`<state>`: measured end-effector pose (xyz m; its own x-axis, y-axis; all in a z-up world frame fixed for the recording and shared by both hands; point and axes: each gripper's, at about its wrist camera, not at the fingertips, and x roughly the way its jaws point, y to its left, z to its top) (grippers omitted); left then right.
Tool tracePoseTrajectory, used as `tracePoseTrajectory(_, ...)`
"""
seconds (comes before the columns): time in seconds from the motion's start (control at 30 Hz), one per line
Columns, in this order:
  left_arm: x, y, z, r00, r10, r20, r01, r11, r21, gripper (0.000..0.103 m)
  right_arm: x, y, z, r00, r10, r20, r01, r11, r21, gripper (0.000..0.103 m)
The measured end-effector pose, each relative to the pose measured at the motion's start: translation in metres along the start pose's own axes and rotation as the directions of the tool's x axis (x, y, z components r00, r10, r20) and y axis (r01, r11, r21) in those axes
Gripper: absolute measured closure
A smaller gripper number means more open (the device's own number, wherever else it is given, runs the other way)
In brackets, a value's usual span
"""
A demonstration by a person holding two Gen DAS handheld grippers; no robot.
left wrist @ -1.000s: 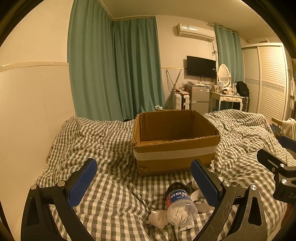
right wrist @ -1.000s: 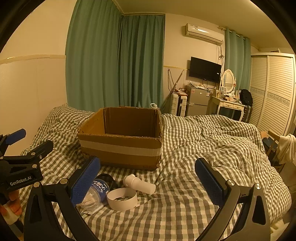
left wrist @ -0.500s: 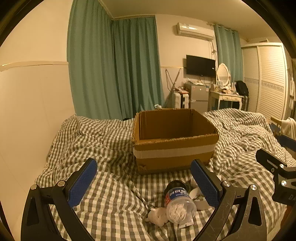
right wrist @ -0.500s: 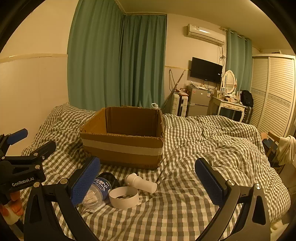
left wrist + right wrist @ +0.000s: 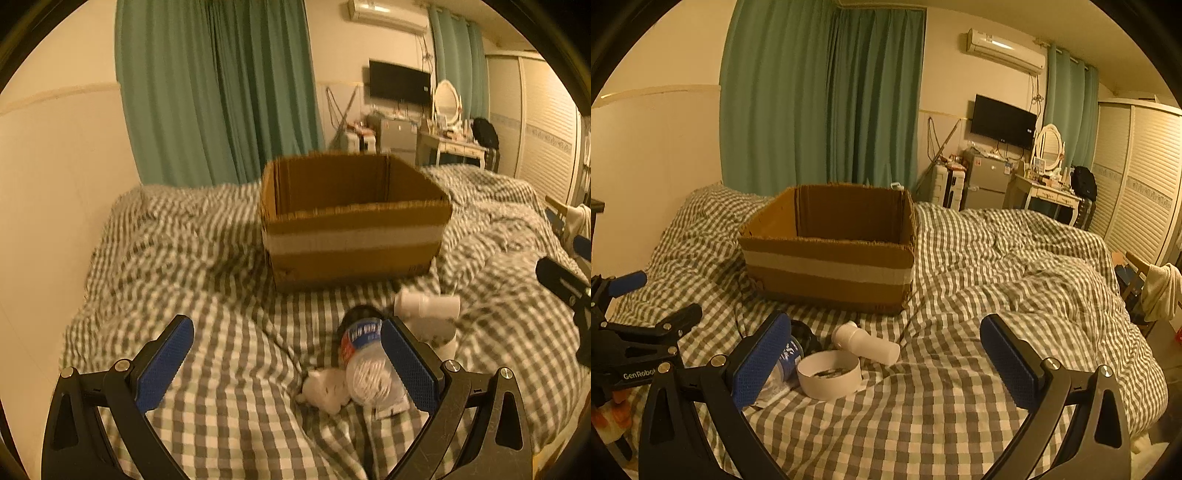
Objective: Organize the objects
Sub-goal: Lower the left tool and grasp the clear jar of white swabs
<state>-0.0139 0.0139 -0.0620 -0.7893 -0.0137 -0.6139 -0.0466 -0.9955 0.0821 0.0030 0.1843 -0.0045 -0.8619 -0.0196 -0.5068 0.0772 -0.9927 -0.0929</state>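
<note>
An open cardboard box (image 5: 354, 243) with a white tape band stands on the checked bedspread (image 5: 207, 280); it also shows in the right wrist view (image 5: 831, 258). In front of it lie a clear cotton-swab jar with a black lid (image 5: 365, 362), a small white plug-like item (image 5: 327, 384), a white bottle (image 5: 428, 306) and a white tape ring (image 5: 829, 373). My left gripper (image 5: 286, 363) is open above the bedspread, its right finger over the jar. My right gripper (image 5: 886, 363) is open and empty, just right of the ring and the white bottle (image 5: 866, 341).
A cream wall (image 5: 55, 184) borders the bed on the left. Green curtains (image 5: 221, 92), a TV (image 5: 1003, 120), a small fridge (image 5: 988, 182) and a dressing table (image 5: 1049, 192) stand beyond the bed. A wardrobe (image 5: 1145, 177) is at the right.
My left gripper has moved forward and tilted down toward the items, which now sit higher and larger in its view. My right gripper has drifted slightly forward. Both stay open.
</note>
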Motion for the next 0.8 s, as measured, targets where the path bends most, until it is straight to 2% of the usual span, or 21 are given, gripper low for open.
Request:
tracePoseTrajectory(0.13, 0.020, -0.007, -0.015, 0.995, -0.043, -0.086, 0.045, 0.999, 0.016, 0.000, 0.012, -0.001, -0.007, 0.999, 0.000, -0.033, 0.000, 1.000, 0.004, 0.000)
tracePoseTrajectory(0.3, 0.043, -0.028, -0.031, 0.980, -0.079, -0.181, 0.089, 0.995, 0.049, 0.000, 0.024, -0.002, -0.014, 0.998, -0.003, -0.064, 0.004, 1.000, 0.005, 0.000)
tracePoseTrajectory(0.57, 0.065, -0.058, -0.031, 0.970, -0.133, -0.203, 0.153, 0.985, 0.085, 0.000, 0.043, -0.012, -0.023, 0.994, -0.025, -0.109, 0.028, 0.999, 0.020, 0.000)
tracePoseTrajectory(0.6, 0.066, -0.061, -0.030, 0.969, -0.146, -0.200, 0.166, 0.982, 0.088, 0.002, 0.044, -0.013, -0.024, 0.993, -0.026, -0.113, 0.029, 0.999, 0.022, 0.000)
tracePoseTrajectory(0.67, 0.069, -0.068, -0.030, 0.967, -0.156, -0.200, 0.180, 0.978, 0.108, 0.016, 0.048, -0.014, -0.026, 0.992, -0.025, -0.124, 0.028, 0.999, 0.026, 0.000)
tracePoseTrajectory(0.8, 0.074, -0.076, -0.034, 0.952, -0.196, -0.233, 0.227, 0.967, 0.115, 0.019, 0.051, -0.013, -0.028, 0.991, -0.023, -0.131, 0.026, 0.999, 0.020, 0.000)
